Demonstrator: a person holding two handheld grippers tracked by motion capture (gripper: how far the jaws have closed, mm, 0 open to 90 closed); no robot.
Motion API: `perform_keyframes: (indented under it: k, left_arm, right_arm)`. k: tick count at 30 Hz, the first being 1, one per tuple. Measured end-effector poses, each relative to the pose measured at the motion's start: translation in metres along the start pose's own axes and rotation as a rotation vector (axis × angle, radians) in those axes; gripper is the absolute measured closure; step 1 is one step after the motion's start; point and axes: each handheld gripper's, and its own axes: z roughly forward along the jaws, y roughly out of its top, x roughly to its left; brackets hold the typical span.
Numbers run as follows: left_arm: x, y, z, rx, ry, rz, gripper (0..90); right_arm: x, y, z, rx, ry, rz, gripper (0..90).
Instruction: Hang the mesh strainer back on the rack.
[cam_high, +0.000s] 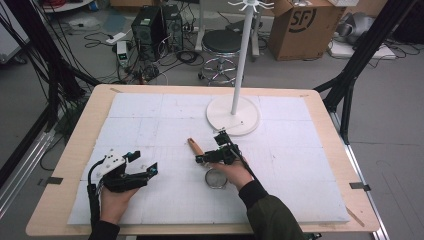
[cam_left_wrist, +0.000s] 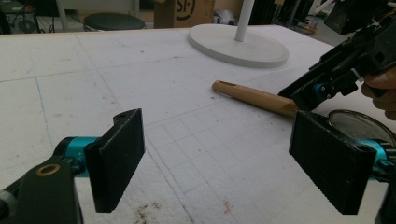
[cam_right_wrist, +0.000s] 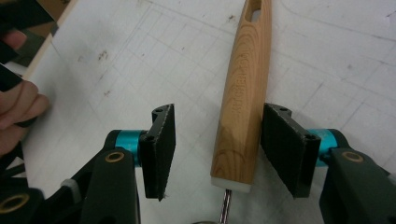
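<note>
A small strainer lies on the white foam mat, its wooden handle (cam_high: 194, 145) pointing away from me and its round metal mesh ring (cam_high: 216, 178) beside my right hand. My right gripper (cam_high: 210, 147) is open with its jaws on either side of the handle. In the right gripper view the handle (cam_right_wrist: 245, 88) lies close against the right pad (cam_right_wrist: 285, 144), with a gap to the left pad, and the right gripper (cam_right_wrist: 220, 112) has not closed. My left gripper (cam_high: 145, 162) rests open at the mat's left with nothing in it. From the left gripper (cam_left_wrist: 217, 126), the handle (cam_left_wrist: 254, 98) lies ahead.
A white hook stand on a round base (cam_high: 233, 115) rises just beyond the strainer. The mat (cam_high: 150, 115) covers a wooden table (cam_high: 80, 130). On the floor beyond are a stool (cam_high: 221, 42), a cardboard box (cam_high: 305, 25), computer cases and cables.
</note>
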Motion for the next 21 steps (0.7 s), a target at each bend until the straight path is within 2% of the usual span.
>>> perform_keyframes:
  k: [8, 12, 15, 21]
  left_arm:
    - [-0.001, 0.000, 0.000, 0.005, 0.000, 0.003, 18.9]
    - [-0.001, 0.000, 0.001, 0.006, 0.001, 0.003, 18.9]
    - [-0.002, 0.000, 0.001, 0.005, -0.003, 0.001, 18.9]
    - [-0.003, 0.000, 0.001, 0.004, -0.003, 0.001, 18.9]
  right_arm:
    - [0.005, -0.002, 0.003, 0.009, -0.051, -0.023, 48.1]
    - [0.011, -0.002, 0.005, 0.015, -0.105, -0.076, 50.2]
    - [0.014, -0.003, 0.006, 0.019, -0.121, -0.081, 50.8]
    - [0.015, -0.003, 0.007, 0.019, -0.163, -0.110, 58.0]
